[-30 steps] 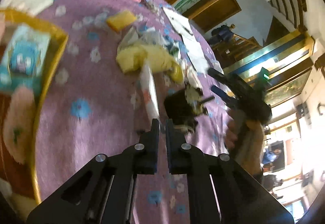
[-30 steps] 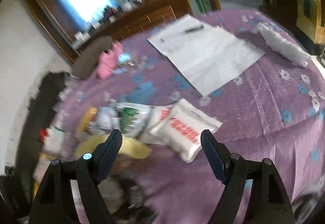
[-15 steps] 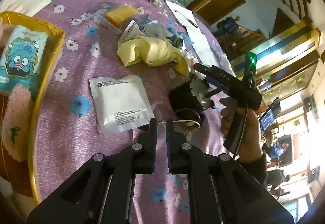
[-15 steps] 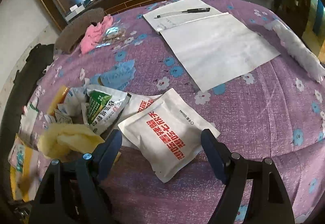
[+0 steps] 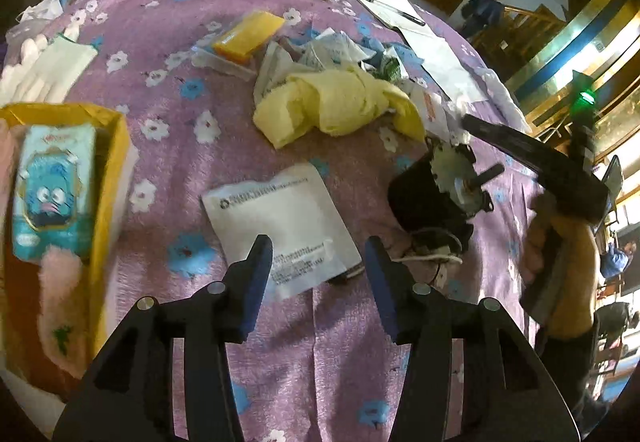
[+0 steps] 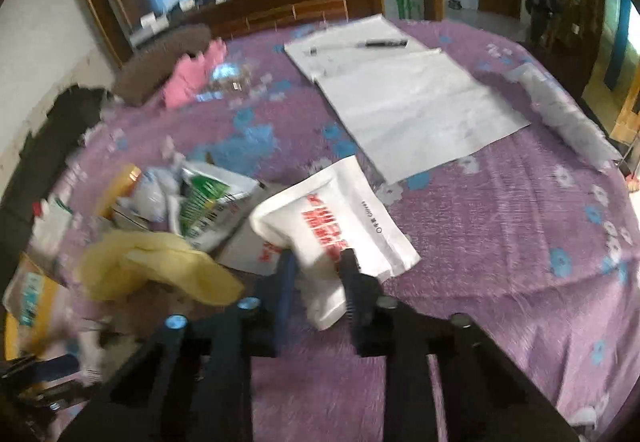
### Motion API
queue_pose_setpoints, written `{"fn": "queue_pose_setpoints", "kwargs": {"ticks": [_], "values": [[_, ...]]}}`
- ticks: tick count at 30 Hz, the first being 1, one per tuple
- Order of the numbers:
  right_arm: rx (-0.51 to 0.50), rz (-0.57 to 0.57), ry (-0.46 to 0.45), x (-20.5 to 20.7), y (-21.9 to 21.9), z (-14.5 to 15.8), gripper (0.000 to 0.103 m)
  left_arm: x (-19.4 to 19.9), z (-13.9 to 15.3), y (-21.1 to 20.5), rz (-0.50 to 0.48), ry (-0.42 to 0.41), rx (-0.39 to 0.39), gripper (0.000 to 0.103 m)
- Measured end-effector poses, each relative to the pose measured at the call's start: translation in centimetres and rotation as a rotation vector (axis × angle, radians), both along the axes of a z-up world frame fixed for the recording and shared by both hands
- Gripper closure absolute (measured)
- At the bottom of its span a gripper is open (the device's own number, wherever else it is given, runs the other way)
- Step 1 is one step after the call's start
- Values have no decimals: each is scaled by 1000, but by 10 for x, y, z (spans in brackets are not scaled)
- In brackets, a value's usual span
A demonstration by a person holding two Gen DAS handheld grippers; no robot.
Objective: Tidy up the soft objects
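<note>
In the left wrist view my left gripper (image 5: 318,266) hangs over the purple flowered cloth (image 5: 168,169), its jaws opening. The near edge of a flat white pouch (image 5: 280,230) lies between its fingertips, and the pads do not press on it. A crumpled yellow cloth (image 5: 332,101) lies beyond the pouch. My right gripper (image 6: 318,270) is shut on a white pouch with red lettering (image 6: 332,217), pinching its near end. A yellow box (image 5: 110,161) at the left holds a blue tissue pack (image 5: 52,185) and a pink fluffy piece (image 5: 60,282).
A black motor with a cord (image 5: 436,193) sits right of the flat pouch. Packets (image 6: 208,201) are heaped by the yellow cloth (image 6: 152,266). Paper sheets (image 6: 412,109) with a pen (image 6: 382,43) lie farther back, a pink cloth (image 6: 192,77) at the far left, a white roll (image 6: 560,117) at the right.
My left gripper went from shut to open, with the flat white pouch now lying on the cloth. My right gripper went from wide open to shut on the red-lettered pouch.
</note>
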State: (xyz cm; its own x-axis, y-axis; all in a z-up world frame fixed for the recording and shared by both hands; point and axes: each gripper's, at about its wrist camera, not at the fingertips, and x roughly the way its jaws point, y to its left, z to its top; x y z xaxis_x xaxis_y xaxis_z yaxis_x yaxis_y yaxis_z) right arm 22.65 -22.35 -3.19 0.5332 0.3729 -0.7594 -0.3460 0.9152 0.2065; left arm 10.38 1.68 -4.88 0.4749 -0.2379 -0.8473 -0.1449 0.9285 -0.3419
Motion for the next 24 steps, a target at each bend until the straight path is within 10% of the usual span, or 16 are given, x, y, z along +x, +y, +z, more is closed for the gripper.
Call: {"fn": "queue_pose_setpoints", "kwargs": {"ticks": [14,18,24], "values": [[300,-19,88,0,-35,-8,98,66,-17,-3,-128,108,170,55],[238,-13,132,2,-25,-17,44,73,-18,17,-81,150,130,55],[220,-33,192,5,-27,-30,41,55,-18,3,-166,178,125,55]]}}
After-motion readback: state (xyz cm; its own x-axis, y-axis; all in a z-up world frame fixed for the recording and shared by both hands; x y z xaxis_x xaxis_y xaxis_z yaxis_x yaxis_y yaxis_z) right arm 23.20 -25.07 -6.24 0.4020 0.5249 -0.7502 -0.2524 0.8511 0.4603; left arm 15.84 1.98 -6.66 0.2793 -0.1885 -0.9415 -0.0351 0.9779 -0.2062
